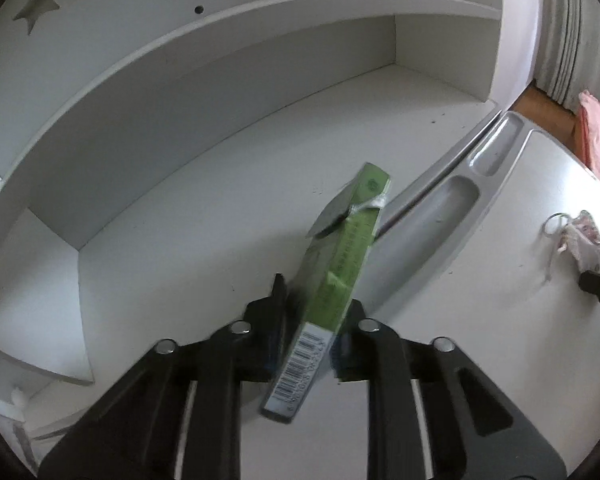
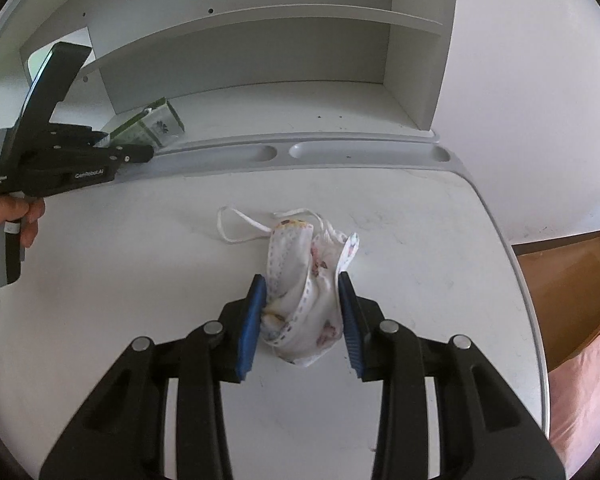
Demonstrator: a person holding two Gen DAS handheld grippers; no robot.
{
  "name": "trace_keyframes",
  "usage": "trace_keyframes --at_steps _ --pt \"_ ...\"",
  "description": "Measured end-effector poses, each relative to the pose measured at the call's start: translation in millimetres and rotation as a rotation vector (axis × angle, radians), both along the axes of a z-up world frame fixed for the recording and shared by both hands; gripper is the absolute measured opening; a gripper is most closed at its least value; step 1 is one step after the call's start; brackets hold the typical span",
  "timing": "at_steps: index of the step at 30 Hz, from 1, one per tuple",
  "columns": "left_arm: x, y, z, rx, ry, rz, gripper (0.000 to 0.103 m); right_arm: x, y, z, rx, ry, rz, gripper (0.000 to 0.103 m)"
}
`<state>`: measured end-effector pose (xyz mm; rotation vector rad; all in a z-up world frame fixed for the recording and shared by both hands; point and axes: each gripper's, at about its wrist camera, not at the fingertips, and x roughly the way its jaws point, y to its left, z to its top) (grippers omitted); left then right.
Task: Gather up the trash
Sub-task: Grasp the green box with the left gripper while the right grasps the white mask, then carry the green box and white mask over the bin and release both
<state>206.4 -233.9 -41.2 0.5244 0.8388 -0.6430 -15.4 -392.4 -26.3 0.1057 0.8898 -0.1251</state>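
Note:
My left gripper (image 1: 318,294) is shut on a green carton (image 1: 340,264) with a barcode end, held tilted above the white desk (image 1: 180,240). In the right wrist view the same carton (image 2: 156,128) shows at the far left in the left gripper (image 2: 140,148), over the desk's back part. My right gripper (image 2: 302,284) is shut on a crumpled white face mask (image 2: 300,300) with a flower print, which rests on the desk (image 2: 140,260); its ear loops trail off to the far left. The mask also shows in the left wrist view (image 1: 580,236) at the right edge.
A grey pen tray (image 2: 340,150) with oval recesses runs across the desk. Behind it stands a white shelf unit (image 2: 260,40) with a star cut-out. The desk's rounded edge is on the right, with wooden floor (image 2: 560,280) and pink fabric (image 2: 588,380) beyond.

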Motion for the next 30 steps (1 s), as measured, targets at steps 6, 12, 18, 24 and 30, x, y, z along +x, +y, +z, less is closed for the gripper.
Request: trace_keyframes --at_steps 6,12,18,24,30 --pt "-10.1 5.8 18.1 -0.059 0.011 -0.002 0.010 -1.2 -2.9 -0.1 0.021 -0.006 -0.012 0.036" --pt "-26.1 5.1 25.9 -0.067 0.006 -0.003 0.010 -3.7 -3.1 0.7 0.030 -0.017 -0.014 0.036" --pt "-50.1 15.7 46.5 -0.076 -0.012 -0.010 0.010 -16.1 -3.7 8.6 0.037 -0.036 -0.021 0.036" --pt "-90.8 8.7 74.4 -0.130 -0.021 -0.078 0.010 -56.0 -18.5 34.9 0.032 -0.103 -0.071 0.036" --pt "-174.0 -48.9 92.9 -0.225 0.027 -0.260 0.010 -140.6 -83.3 57.7 0.212 -0.194 -0.204 0.036"
